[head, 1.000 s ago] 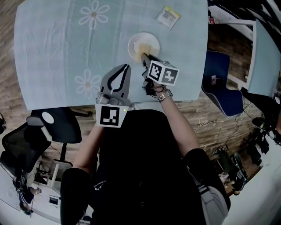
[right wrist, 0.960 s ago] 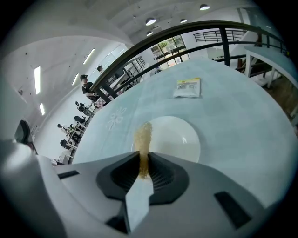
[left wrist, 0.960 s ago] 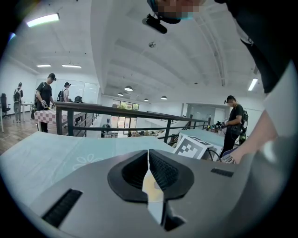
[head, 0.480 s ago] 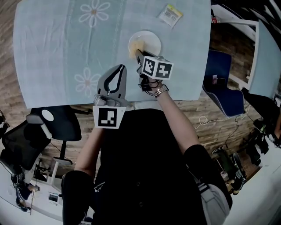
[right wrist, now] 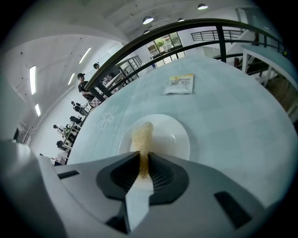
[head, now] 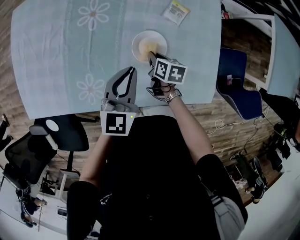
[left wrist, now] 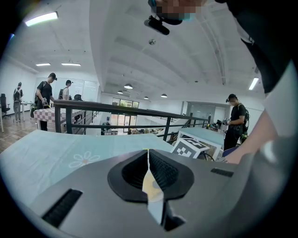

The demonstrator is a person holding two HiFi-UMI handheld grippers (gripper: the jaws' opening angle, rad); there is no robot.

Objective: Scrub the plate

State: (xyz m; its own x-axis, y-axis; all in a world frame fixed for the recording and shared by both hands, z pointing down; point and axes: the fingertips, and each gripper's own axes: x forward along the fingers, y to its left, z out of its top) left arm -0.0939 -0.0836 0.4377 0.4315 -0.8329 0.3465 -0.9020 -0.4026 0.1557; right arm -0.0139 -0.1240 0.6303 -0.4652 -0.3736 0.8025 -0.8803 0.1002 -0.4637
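Observation:
A white plate point(head: 159, 41) point(right wrist: 173, 135) sits on the light blue tablecloth, towards the far right. My right gripper point(head: 151, 56) point(right wrist: 143, 160) is shut on a yellowish scrubbing sponge point(right wrist: 141, 135) point(head: 146, 48). The sponge's free end lies on the plate's left half. My left gripper point(head: 134, 70) point(left wrist: 148, 151) is shut with nothing in it. It hangs over the table's near edge, to the left of the plate and apart from it.
A small packet point(head: 176, 11) point(right wrist: 179, 83) lies beyond the plate near the far edge. The table point(head: 56, 56) bears flower prints. A black chair point(head: 65, 133) stands at the near left, a blue chair point(head: 236, 89) at the right. People stand in the background.
My right gripper has shifted a little over the plate with the sponge, first to the left and then slightly back. The left gripper has hardly moved.

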